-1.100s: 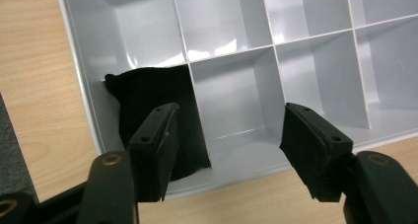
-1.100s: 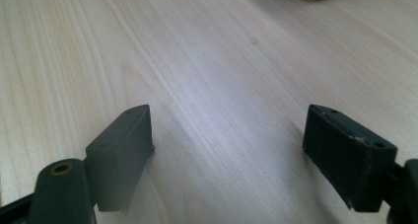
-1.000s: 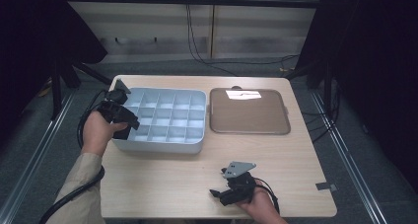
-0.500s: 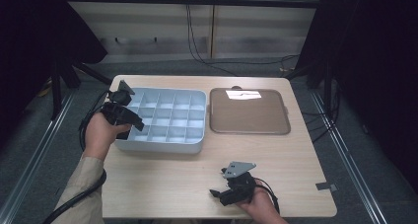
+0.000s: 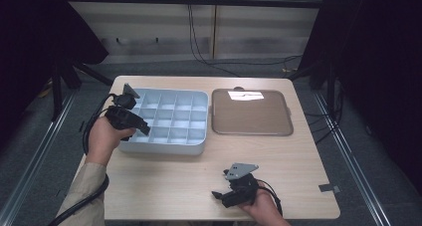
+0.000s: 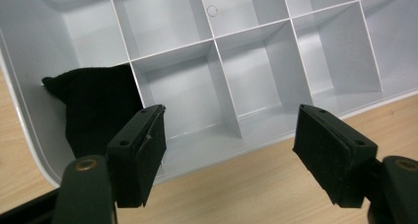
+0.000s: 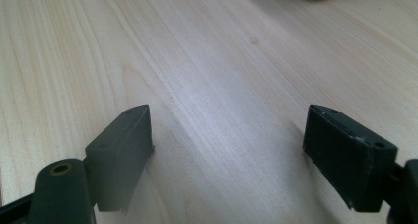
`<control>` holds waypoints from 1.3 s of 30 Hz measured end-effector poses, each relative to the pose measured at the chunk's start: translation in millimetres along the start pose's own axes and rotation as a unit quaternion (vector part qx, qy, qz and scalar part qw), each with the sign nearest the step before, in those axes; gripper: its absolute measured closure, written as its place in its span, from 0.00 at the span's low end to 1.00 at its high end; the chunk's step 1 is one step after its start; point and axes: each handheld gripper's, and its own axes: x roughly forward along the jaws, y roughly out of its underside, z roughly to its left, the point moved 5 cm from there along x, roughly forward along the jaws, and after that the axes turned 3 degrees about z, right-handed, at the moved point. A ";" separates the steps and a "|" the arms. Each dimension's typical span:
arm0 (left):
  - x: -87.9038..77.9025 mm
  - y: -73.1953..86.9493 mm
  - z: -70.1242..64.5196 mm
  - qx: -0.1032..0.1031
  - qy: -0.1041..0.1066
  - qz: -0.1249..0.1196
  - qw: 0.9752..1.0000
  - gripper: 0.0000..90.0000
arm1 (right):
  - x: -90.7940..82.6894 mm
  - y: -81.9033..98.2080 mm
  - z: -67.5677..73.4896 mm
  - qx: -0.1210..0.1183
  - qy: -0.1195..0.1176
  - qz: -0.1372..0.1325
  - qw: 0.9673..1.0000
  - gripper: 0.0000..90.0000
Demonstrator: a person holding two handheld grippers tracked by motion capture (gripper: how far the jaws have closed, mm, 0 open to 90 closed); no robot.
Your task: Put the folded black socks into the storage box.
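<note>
Pale wood grain runs across the table (image 5: 164, 186), and on it sit a light grey compartment box (image 5: 169, 120) at the left and a brown tray (image 5: 251, 114) just beside it on the right, the two close but not touching. A bright patch of reflected light lies on the tray's far edge.

The left gripper (image 5: 130, 117) hangs over the box's near-left part, held in the person's left hand (image 5: 104, 139), with a beige sleeve (image 5: 82, 196) coming up from the bottom edge. In the left gripper view its jaws stand wide apart with nothing between them, over the near row of compartments. A piece of black cloth (image 6: 93, 105) lies in the corner compartment there, bunched against the box's outer wall.

The right gripper (image 5: 224, 195) is low over the bare table near the front edge, well apart from both box and tray, held in the right hand (image 5: 261, 208). In the right gripper view its jaws are likewise spread wide, with plain wood between them. A cable (image 5: 94, 119) loops from the left gripper past the table's left edge.
</note>
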 end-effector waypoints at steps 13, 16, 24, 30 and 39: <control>-2.0 8.1 -3.7 0.001 0.008 -0.002 1.000 0.28 | 0.1 -0.1 -0.1 -0.001 -0.001 -0.001 1.000 0.21; -1.8 10.6 -5.3 0.001 0.013 -0.002 1.000 0.27 | -0.1 0.0 0.0 0.000 0.001 0.001 1.000 0.21; -1.8 19.1 -4.7 0.001 0.011 0.000 1.000 0.26 | -0.1 0.1 0.1 0.001 0.000 0.001 1.000 0.21; -0.2 25.8 -9.2 0.011 0.016 0.004 1.000 0.26 | -0.1 0.1 0.4 0.002 0.000 0.001 1.000 0.21; 1.5 34.5 -16.5 0.025 0.021 0.007 0.999 0.26 | 0.0 0.1 0.3 0.001 -0.001 0.001 1.000 0.21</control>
